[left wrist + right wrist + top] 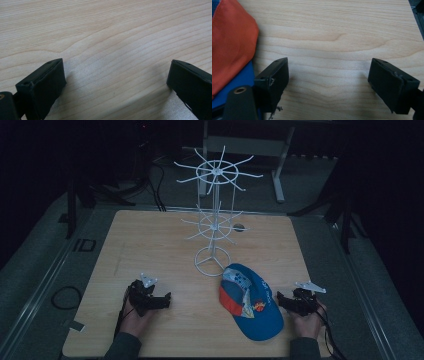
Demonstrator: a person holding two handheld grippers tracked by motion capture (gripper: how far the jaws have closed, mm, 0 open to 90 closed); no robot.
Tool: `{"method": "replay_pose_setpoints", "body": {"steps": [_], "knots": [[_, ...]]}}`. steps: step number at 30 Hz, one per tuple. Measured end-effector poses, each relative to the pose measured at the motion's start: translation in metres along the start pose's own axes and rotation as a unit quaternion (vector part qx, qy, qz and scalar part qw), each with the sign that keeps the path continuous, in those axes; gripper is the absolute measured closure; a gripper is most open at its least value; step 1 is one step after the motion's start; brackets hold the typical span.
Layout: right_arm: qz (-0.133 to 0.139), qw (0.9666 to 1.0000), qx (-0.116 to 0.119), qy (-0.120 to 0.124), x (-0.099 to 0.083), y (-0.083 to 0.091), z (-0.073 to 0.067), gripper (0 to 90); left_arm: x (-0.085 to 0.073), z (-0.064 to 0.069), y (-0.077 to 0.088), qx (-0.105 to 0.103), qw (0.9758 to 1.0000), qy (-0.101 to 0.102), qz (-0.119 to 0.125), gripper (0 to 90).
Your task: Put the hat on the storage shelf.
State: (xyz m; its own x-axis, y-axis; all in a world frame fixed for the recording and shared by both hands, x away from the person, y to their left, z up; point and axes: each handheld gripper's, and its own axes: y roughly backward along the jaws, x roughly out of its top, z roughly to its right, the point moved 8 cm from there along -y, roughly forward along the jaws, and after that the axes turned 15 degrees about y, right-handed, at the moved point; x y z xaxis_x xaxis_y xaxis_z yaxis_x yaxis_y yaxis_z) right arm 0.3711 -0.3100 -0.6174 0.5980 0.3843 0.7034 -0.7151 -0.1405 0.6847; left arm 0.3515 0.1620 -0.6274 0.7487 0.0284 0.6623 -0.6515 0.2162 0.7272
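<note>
Down on the wooden table, two hands rest near the front edge, each holding a black gripper. The left gripper sits at the front left, well apart from everything else; in the left gripper view its jaws stand wide, with bare wood grain between them and nothing held. The right gripper lies at the front right, just beside the right edge of a cap. In the right gripper view its jaws are also spread wide around bare wood, gripping nothing, while the cap shows at the left as orange cloth over a strip of blue, close to the left jaw.

The cap is blue with an orange-red part and a printed patch, and it lies flat on the table at the front, right of centre. Just behind it, its ring base close to the cap's rear edge, stands a white wire rack, upright, with two tiers of spokes fanning out. Beyond the table, the room is dark; cables and a metal frame can be made out on the floor.
</note>
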Motion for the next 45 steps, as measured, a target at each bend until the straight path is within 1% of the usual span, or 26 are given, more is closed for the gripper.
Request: {"method": "replay_pose_setpoints", "body": {"steps": [3,15,19,21,22,24,26,27,29,32,33,35,37,40,41,45], "knots": [[0.002,1.0,0.003,0.004,0.0,0.0,0.0,18.1,0.0,0.0,0.0,0.001,1.0,0.002,0.001,2.2],[0.001,1.0,0.004,0.004,0.001,0.0,-0.001,18.0,0.0,0.001,-0.001,0.002,1.0,0.003,0.001,2.2],[0.0,1.0,-0.005,-0.003,0.001,-0.001,-0.001,18.0,0.0,0.001,-0.001,0.002,1.0,0.002,0.001,2.2],[-0.004,1.0,-0.005,-0.005,0.001,-0.001,-0.001,18.1,0.0,0.001,-0.001,0.002,1.0,0.002,0.001,2.2],[-0.006,1.0,-0.005,-0.004,0.002,-0.001,-0.001,19.0,0.0,0.001,0.0,0.002,1.0,0.002,0.0,2.2],[-0.011,0.9999,-0.003,-0.005,0.003,0.0,0.0,26.5,0.0,0.001,-0.001,0.002,1.0,0.002,0.0,2.2],[-0.023,0.9997,0.008,0.002,0.005,0.002,0.0,32.1,0.0,0.001,-0.001,0.002,1.0,0.002,0.0,2.2],[-0.026,0.9995,0.015,0.013,0.006,0.003,-0.001,33.0,0.0,0.001,-0.001,0.002,1.0,0.002,0.0,2.2],[-0.029,0.9989,0.018,0.032,0.008,0.007,-0.002,35.1,0.0,0.001,-0.001,0.002,1.0,0.002,-0.001,2.2],[-0.024,0.9976,0.024,0.06,0.015,0.016,-0.002,38.5,0.0,0.001,-0.001,0.002,1.0,0.002,-0.001,2.2],[-0.021,0.9973,0.026,0.065,0.017,0.019,-0.002,39.7,0.0,0.001,-0.001,0.002,1.0,0.002,0.0,2.2],[-0.009,0.9974,0.028,0.066,0.024,0.027,-0.002,43.1,0.0,0.001,-0.001,0.003,1.0,0.002,-0.001,2.2],[-0.002,0.9969,0.034,0.071,0.031,0.034,-0.002,44.6,0.0,0.001,-0.001,0.002,1.0,0.002,0.0,2.2],[0.004,0.996,0.052,0.072,0.037,0.041,-0.007,44.4,0.0,0.001,-0.001,0.003,1.0,0.002,0.0,2.2],[0.004,0.996,0.053,0.071,0.039,0.043,-0.008,44.3,0.0,0.001,-0.001,0.003,1.0,0.002,0.0,2.2],[0.003,0.9948,0.072,0.072,0.042,0.048,-0.017,43.7,0.0,0.001,-0.001,0.002,1.0,0.002,0.0,2.2]]}}
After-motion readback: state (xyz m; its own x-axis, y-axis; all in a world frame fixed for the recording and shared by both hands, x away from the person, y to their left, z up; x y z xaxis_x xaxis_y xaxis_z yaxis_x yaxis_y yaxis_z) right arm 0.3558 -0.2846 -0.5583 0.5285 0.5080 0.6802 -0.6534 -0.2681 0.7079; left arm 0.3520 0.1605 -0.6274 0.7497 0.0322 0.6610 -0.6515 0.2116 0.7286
